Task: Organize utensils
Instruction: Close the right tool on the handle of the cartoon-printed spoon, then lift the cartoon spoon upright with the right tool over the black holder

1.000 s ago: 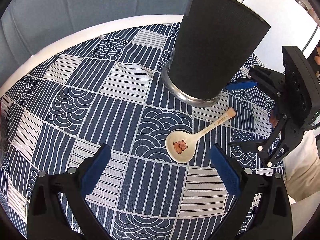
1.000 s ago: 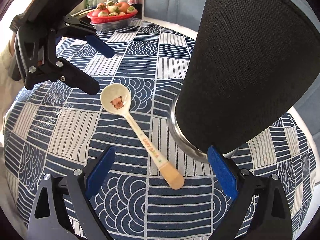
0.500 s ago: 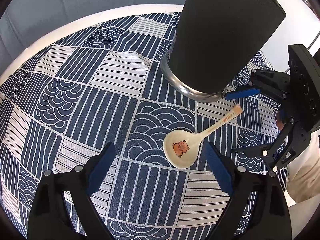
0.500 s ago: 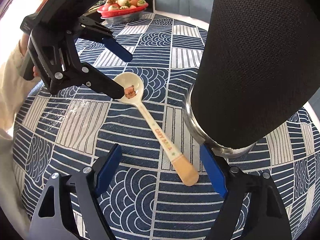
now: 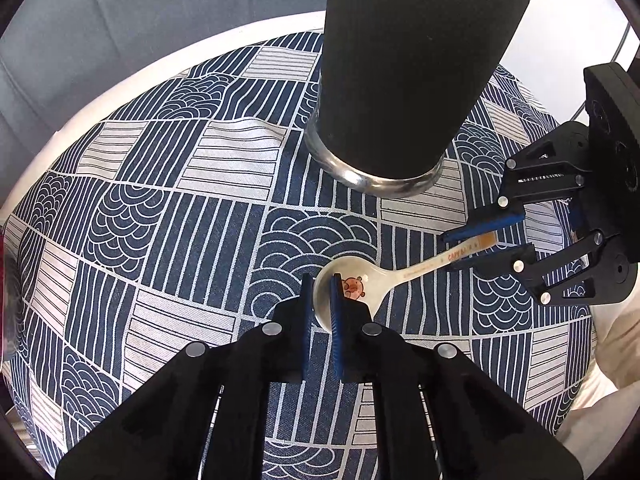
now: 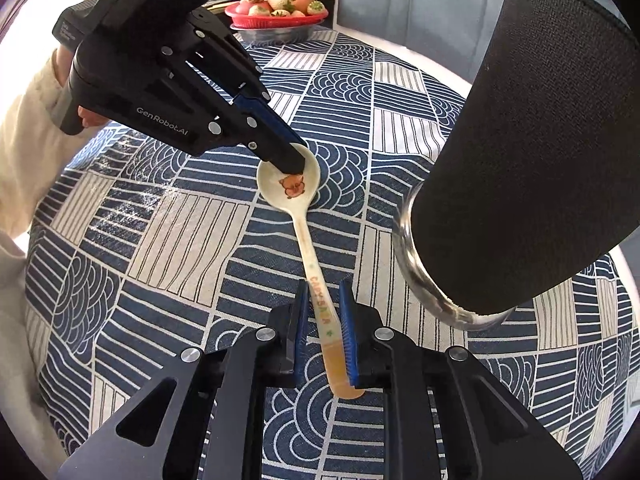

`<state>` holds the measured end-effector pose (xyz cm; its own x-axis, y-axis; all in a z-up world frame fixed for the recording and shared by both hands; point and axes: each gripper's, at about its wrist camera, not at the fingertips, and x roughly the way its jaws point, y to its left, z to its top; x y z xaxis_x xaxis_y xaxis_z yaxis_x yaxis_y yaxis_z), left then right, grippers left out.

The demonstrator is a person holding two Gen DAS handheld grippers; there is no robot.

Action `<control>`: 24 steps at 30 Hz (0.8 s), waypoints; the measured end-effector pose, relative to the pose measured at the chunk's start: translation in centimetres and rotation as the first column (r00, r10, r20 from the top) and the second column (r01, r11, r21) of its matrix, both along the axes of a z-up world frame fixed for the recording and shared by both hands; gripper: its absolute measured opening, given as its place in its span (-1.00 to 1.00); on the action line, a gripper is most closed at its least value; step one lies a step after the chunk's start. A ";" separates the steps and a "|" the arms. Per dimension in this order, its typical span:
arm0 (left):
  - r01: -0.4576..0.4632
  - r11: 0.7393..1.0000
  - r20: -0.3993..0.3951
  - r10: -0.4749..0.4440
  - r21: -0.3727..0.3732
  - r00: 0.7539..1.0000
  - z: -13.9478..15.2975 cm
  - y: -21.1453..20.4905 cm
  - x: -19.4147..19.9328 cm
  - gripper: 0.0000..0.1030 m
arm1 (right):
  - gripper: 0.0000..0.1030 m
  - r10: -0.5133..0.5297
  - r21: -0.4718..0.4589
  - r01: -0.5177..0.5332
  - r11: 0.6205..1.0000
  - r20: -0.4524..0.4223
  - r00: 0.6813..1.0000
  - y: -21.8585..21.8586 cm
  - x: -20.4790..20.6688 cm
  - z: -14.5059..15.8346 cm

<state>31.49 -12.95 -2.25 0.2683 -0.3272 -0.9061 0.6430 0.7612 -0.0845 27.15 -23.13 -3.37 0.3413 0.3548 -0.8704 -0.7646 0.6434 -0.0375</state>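
tall black holder at the spoon's 3 o'clock; cream capybara spoon, left gripper jaws just clamped on its bowl, right gripper on its handle.

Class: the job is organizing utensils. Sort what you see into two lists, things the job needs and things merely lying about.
Belongs to the job: spoon; black holder; left gripper; right gripper.

Lying about: fruit bowl; patterned tablecloth.

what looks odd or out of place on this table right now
The ceramic spoon lies flat on the tablecloth beside the black utensil holder rather than in it. Both grippers have just closed on it together: the left gripper on the bowl's rim, the right gripper on the handle. Nothing looks spilled or broken.
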 end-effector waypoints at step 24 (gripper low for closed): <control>0.035 0.998 0.218 -0.024 -0.050 0.976 9.4 2.4 -3.1 -0.84 | -0.81 0.034 -0.014 -0.032 0.999 0.158 0.987 2.7 -2.4 6.2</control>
